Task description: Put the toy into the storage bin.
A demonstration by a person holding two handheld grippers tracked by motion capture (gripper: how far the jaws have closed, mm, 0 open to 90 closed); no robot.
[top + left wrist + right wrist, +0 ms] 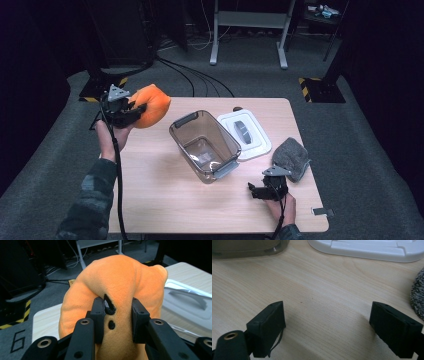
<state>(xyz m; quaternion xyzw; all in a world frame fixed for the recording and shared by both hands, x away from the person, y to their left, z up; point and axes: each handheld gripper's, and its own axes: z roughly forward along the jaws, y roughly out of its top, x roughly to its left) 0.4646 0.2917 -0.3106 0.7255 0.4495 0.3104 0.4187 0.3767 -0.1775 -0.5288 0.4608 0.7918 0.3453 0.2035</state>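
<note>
An orange plush toy [151, 105] with black markings is lifted above the table's far left corner. My left gripper [131, 113] is shut on it, and in the left gripper view the two black jaws pinch the orange plush [117, 287] from both sides. A clear plastic bin [204, 146] with grey handles stands open in the middle of the table. Its white lid [245, 133] lies flat just right of it. My right gripper [256, 192] rests low at the front right with its jaws wide apart over bare wood [327, 302], nothing between them.
A grey fuzzy cloth [291, 158] lies at the table's right edge, just beyond my right gripper; its edge also shows as grey cloth [418, 295]. The wooden table [160, 200] stands on grey carpet. Cables and a metal stand's legs [247, 35] lie behind it.
</note>
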